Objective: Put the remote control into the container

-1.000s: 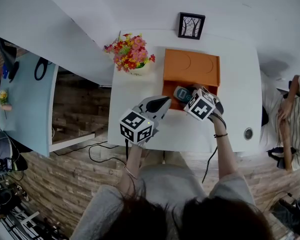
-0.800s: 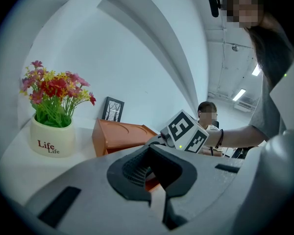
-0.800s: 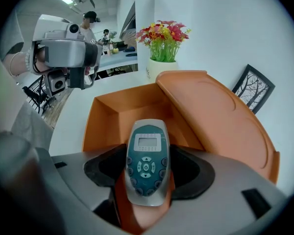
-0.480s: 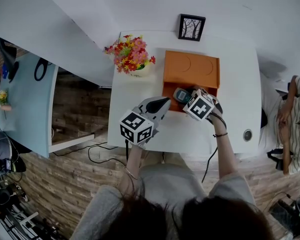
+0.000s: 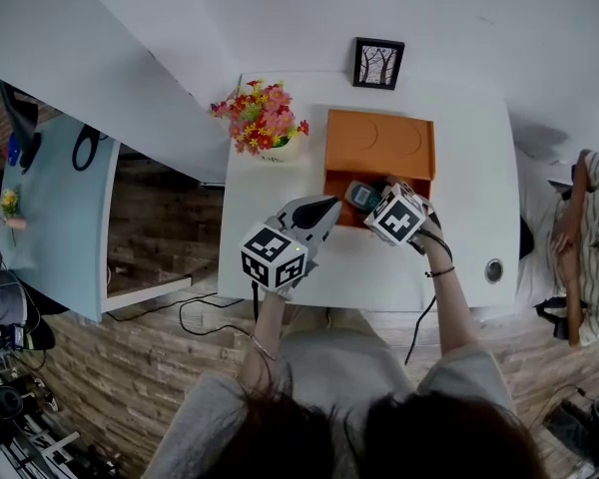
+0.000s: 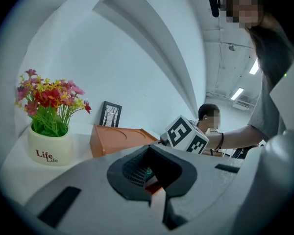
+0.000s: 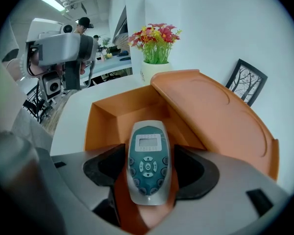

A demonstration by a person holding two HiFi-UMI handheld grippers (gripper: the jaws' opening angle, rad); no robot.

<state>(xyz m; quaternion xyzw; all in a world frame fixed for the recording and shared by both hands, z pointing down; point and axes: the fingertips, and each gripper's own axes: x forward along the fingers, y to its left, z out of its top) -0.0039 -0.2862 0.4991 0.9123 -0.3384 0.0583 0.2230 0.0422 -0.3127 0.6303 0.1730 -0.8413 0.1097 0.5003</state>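
My right gripper [image 7: 149, 173] pinches the remote control [image 7: 147, 148], a smooth grey oval with a teal face, small screen and rounded buttons. It sits over the near edge of the open container [image 7: 112, 114], a matte orange box whose lid [image 7: 220, 106] leans back toward 12 o'clock. By my judgement, only lowering and release remain. My left gripper [image 6: 154, 182], pressed together and empty, hangs at 8 o'clock of the box.

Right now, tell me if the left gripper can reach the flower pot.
Probably yes: only bare table lies between the left gripper and the flower pot; the container sits aside.
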